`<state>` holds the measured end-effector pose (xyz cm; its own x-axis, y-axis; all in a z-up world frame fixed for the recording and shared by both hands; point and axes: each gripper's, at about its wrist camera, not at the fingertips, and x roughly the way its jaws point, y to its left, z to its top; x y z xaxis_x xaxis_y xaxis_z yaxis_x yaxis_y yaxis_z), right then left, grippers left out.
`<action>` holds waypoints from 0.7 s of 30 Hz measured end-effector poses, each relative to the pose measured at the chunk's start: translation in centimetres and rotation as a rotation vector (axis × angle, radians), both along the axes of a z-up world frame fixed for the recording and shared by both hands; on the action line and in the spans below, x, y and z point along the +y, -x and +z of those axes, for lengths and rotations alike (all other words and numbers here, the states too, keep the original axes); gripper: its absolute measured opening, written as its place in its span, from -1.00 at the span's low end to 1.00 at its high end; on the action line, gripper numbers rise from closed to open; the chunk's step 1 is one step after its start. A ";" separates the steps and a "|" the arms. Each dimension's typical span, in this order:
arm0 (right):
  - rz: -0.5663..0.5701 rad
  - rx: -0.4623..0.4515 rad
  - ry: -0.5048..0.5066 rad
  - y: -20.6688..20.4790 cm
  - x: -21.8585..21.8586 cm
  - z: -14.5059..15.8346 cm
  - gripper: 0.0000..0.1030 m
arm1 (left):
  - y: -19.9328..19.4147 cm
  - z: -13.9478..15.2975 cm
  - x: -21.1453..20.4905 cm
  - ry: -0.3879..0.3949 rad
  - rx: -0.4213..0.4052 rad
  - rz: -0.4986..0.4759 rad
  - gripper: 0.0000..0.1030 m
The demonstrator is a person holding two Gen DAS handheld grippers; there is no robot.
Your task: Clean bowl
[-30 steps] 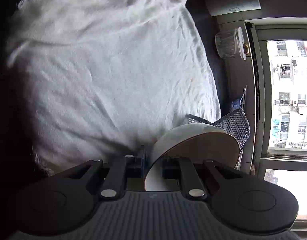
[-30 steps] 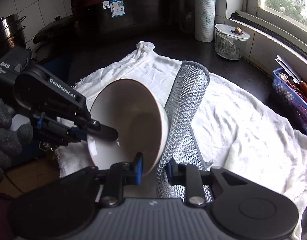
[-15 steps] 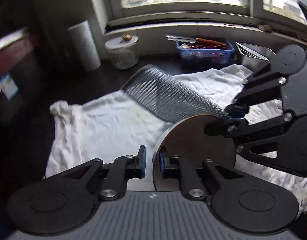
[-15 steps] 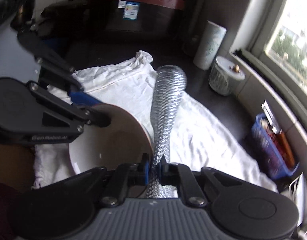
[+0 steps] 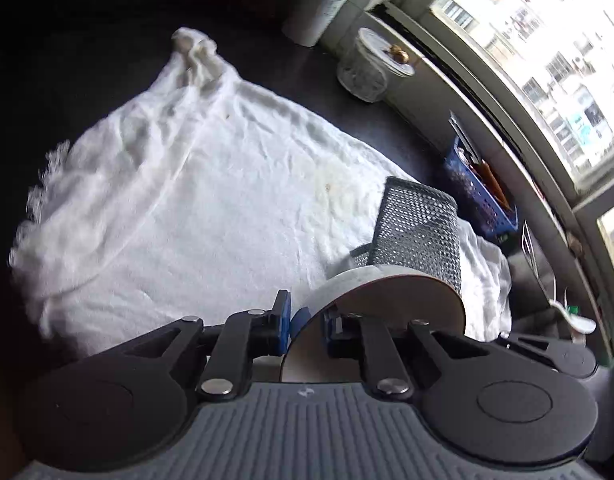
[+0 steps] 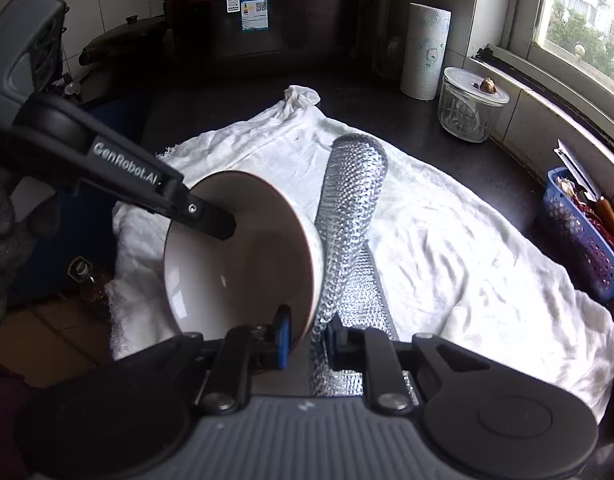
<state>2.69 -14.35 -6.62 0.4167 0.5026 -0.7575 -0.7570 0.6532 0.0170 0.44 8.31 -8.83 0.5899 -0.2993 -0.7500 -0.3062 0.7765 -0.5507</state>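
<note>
Left gripper [image 5: 305, 322] clamps the tilted bowl's [image 6: 243, 256] rim; right gripper [image 6: 307, 334], jaws just opening, pinches the mesh [image 6: 353, 200]

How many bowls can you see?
1. The only bowl is held up on its side over the white cloth, with the left gripper pinching its rim. More could be hidden outside the pictures.

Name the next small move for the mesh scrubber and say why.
Probably draw the mesh scrubber down along the bowl's outer wall. The left gripper pinches the rim, holding the bowl tilted over the white cloth, while the right gripper, jaws just opening, straddles rim and scrubber, which lies against the outside.
</note>
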 end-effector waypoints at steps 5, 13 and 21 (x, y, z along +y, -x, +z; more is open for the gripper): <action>-0.004 0.014 -0.008 0.1 0.1 0.0 -0.63 | 0.9 -2.5 1.6 0.190 0.101 0.108 -0.69; -0.007 0.019 0.010 0.3 0.3 -0.2 -0.63 | 1.9 -5.2 2.1 0.381 0.191 0.185 -0.71; -0.033 0.045 -0.025 -0.3 -0.3 -0.1 -0.71 | -0.1 -0.8 -1.7 -0.064 0.076 -0.112 -0.71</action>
